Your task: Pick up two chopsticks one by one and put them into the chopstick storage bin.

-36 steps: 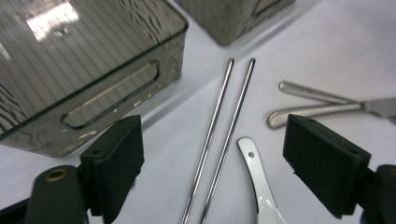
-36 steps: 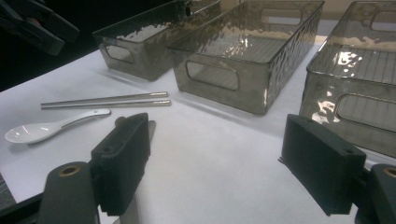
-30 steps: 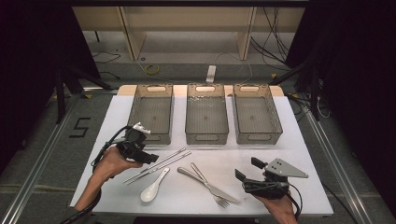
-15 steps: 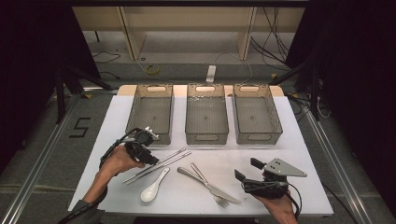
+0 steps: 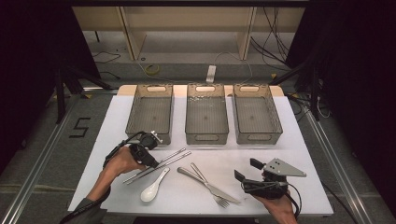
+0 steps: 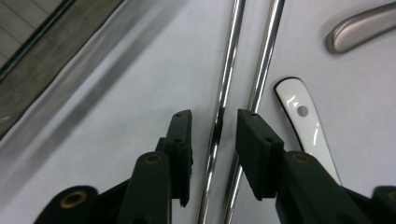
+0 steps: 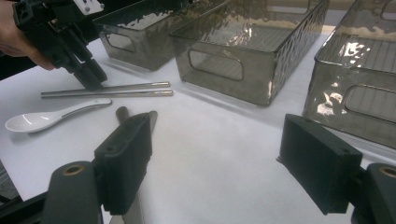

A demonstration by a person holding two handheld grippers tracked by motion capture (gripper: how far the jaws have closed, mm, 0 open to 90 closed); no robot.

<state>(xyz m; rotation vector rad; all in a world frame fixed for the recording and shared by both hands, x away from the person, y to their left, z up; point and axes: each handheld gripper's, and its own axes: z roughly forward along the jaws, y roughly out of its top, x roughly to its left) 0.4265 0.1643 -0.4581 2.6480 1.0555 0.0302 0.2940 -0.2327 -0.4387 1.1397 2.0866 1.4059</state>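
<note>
Two steel chopsticks (image 5: 159, 165) lie side by side on the white table, slanting up to the right. My left gripper (image 5: 152, 162) points down over their middle. In the left gripper view its jaws (image 6: 215, 119) straddle both chopsticks (image 6: 231, 56). The jaws have just been closing, and a gap still shows beside the left stick. A white ceramic spoon (image 5: 154, 186) lies just below the chopsticks, its handle (image 6: 301, 116) beside my right jaw. My right gripper (image 5: 247, 169) rests at the front right, open and holding nothing (image 7: 219, 140). It faces the left gripper (image 7: 88, 77).
A steel knife (image 5: 208, 184) and a fork (image 5: 219, 199) lie crossed between the two grippers. Three grey see-through bins (image 5: 150, 112) (image 5: 206, 112) (image 5: 257, 112) stand in a row at the back. The table's front edge runs close under both hands.
My left gripper has come down and slightly right onto the chopsticks, and its jaws have narrowed around them. The right gripper has stayed where it was.
</note>
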